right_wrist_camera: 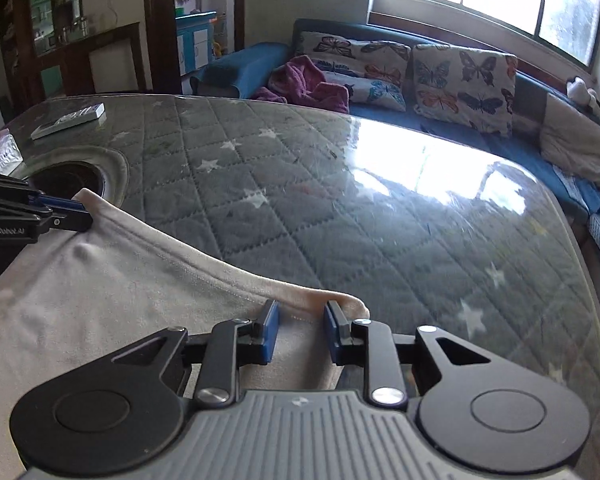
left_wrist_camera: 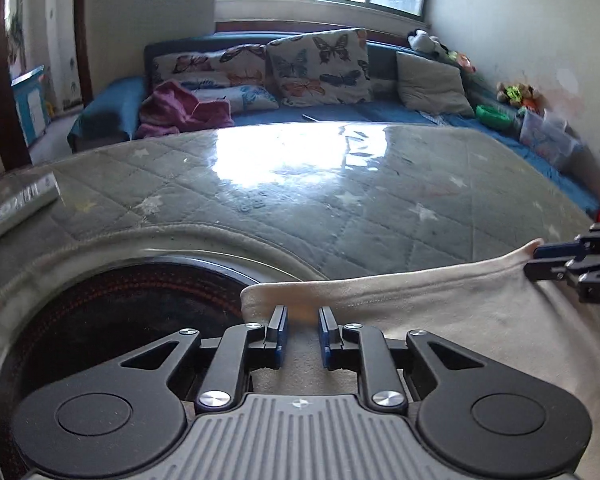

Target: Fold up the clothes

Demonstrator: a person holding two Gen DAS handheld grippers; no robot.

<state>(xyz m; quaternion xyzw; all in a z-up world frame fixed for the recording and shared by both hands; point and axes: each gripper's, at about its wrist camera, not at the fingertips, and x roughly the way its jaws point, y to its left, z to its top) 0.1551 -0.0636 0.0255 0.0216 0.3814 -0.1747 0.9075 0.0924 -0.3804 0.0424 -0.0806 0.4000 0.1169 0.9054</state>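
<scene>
Left tool (left_wrist_camera: 303, 322) and right tool (right_wrist_camera: 301, 318) both slightly apart, pads beside the cloth (right_wrist_camera: 112, 276) hem, not pressing. Cloth spread on the surface (right_wrist_camera: 340, 208), corners at the tools. Folding probably just begun; most folds left.

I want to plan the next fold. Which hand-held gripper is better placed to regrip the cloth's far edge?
Neither clearly. The left hand-held gripper and the right hand-held gripper each sit at a corner of the cloth, jaws slightly apart, with its hem between their pads.
</scene>
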